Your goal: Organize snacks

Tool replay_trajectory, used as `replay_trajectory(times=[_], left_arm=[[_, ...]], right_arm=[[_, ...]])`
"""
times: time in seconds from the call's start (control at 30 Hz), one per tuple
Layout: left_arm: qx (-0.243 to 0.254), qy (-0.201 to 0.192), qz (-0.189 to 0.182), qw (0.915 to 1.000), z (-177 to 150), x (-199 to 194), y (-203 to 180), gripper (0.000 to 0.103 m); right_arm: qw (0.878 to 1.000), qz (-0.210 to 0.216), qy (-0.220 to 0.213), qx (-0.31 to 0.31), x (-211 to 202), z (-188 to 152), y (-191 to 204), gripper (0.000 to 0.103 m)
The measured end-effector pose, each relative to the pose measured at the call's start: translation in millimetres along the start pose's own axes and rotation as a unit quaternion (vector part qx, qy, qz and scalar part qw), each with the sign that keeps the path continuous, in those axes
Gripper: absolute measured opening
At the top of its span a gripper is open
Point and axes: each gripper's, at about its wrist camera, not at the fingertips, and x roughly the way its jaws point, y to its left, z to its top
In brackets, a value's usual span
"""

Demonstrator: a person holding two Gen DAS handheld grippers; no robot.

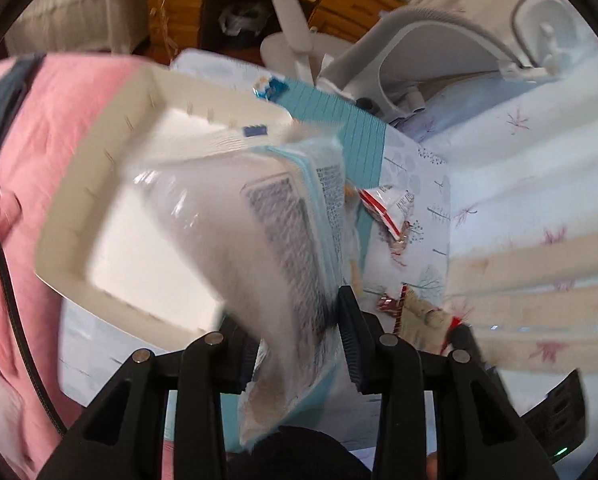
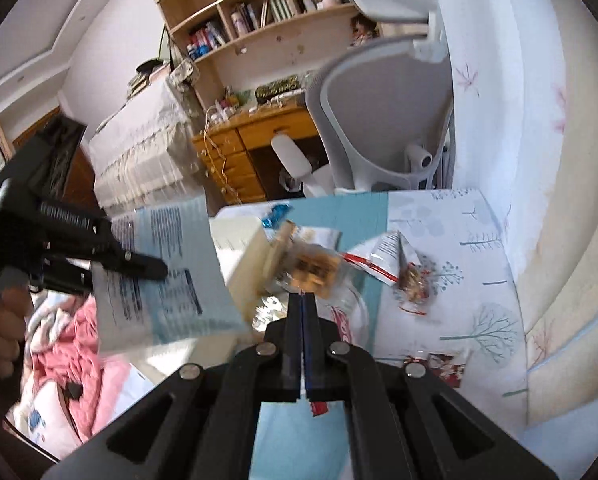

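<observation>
So our left gripper (image 1: 295,344) has its fingers clamped on a big pale-blue snack bag (image 1: 283,240), held up over the cream tray (image 1: 99,184); our right gripper (image 2: 304,312) is squeezed fully closed, pinching the edge of a clear cookie packet (image 2: 313,268), and another red-striped packet (image 2: 383,258) lies on the tree-print surface (image 2: 459,240)

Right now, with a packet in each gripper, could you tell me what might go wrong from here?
The left gripper pinches the big blue-and-white packet only near one end, so it may swing or slip before reaching the white tray. The right gripper grips just the thin edge of the clear snack bag; it could tear or drop. The two packets hang close together and might collide.
</observation>
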Motion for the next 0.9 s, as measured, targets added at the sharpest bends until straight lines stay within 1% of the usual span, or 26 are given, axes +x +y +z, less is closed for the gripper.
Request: replay_trajectory(times=[0.1, 0.27, 0.37, 0.53, 0.63, 0.67, 0.7, 0.73, 0.8, 0.87, 0.9], left_arm=[[0.033, -0.025, 0.007, 0.9991, 1, -24, 21, 0.032], [0.085, -0.049, 0.021, 0.9949, 0, -47, 60, 0.029], [0.112, -0.064, 0.025, 0.9914, -2, -52, 82, 0.024], [0.132, -0.079, 0.035, 0.9874, -4, -50, 110, 0.024], [0.134, -0.088, 0.041, 0.9863, -2, -47, 122, 0.026], [0.131, -0.092, 0.045, 0.9861, -1, -47, 126, 0.029], [0.128, -0.098, 0.05, 0.9857, 0, -50, 130, 0.037], [0.127, -0.106, 0.057, 0.9846, 0, -53, 132, 0.042], [0.133, -0.125, 0.073, 0.9804, 0, -59, 132, 0.059], [0.147, -0.143, 0.087, 0.9748, 0, -63, 129, 0.065], [0.152, -0.15, 0.092, 0.9725, -1, -65, 127, 0.069]], right_arm=[[1.0, 0.002, -0.017, 0.012, -6, 4, 26, 0.0], [0.999, -0.001, -0.05, 0.015, -9, 6, 75, 0.0], [0.998, 0.005, -0.061, 0.014, -7, 2, 103, 0.0], [0.997, 0.017, -0.078, 0.004, 0, -6, 148, 0.0], [0.996, 0.022, -0.084, 0.001, 6, -9, 166, 0.0], [0.996, 0.022, -0.084, 0.001, 8, -11, 169, 0.0], [0.996, 0.021, -0.083, 0.003, 11, -12, 173, 0.001], [0.997, 0.02, -0.079, 0.007, 15, -13, 176, 0.001], [0.997, 0.018, -0.067, 0.015, 23, -16, 179, 0.003], [0.998, 0.011, -0.061, 0.023, 26, -20, 179, 0.012], [0.998, 0.009, -0.06, 0.026, 27, -22, 178, 0.022]])
